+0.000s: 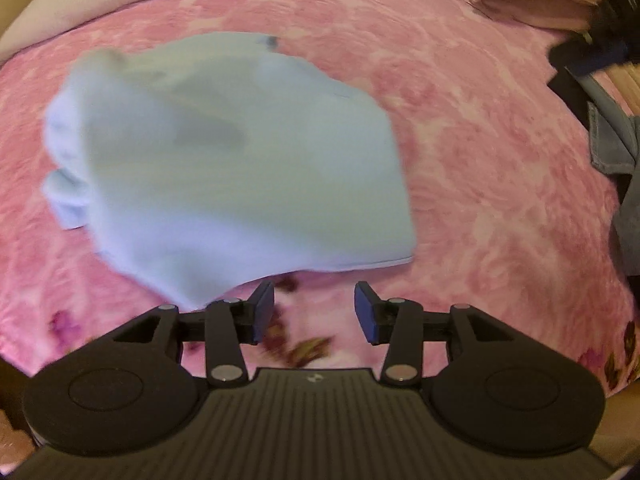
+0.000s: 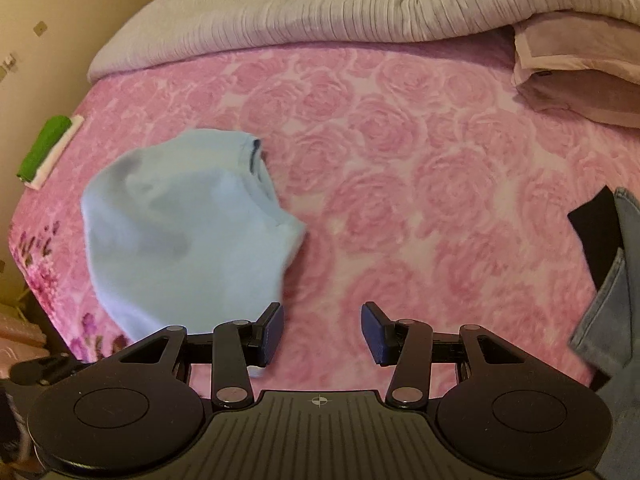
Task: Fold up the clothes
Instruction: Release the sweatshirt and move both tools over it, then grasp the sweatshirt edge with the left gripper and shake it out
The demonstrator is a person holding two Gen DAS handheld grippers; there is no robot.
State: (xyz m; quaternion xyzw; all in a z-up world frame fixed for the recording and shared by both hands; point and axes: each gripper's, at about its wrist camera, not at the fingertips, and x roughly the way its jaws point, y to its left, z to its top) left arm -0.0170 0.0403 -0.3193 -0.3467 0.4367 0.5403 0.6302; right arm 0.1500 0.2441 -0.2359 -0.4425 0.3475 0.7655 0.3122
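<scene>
Pale blue soft knit garment (image 1: pixel 224 160), loosely bunched on pink rose-patterned bedspread (image 1: pixel 460 140). Left gripper (image 1: pixel 315 312) and right gripper (image 2: pixel 322 334) both parted, empty. Step judged: laying out; next, grasping edges and spreading flat.

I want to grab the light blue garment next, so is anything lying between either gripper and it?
Nothing visible does. The light blue garment lies crumpled on the pink blanket, just ahead and left of the open left gripper and right gripper. Only bare blanket lies between.
</scene>
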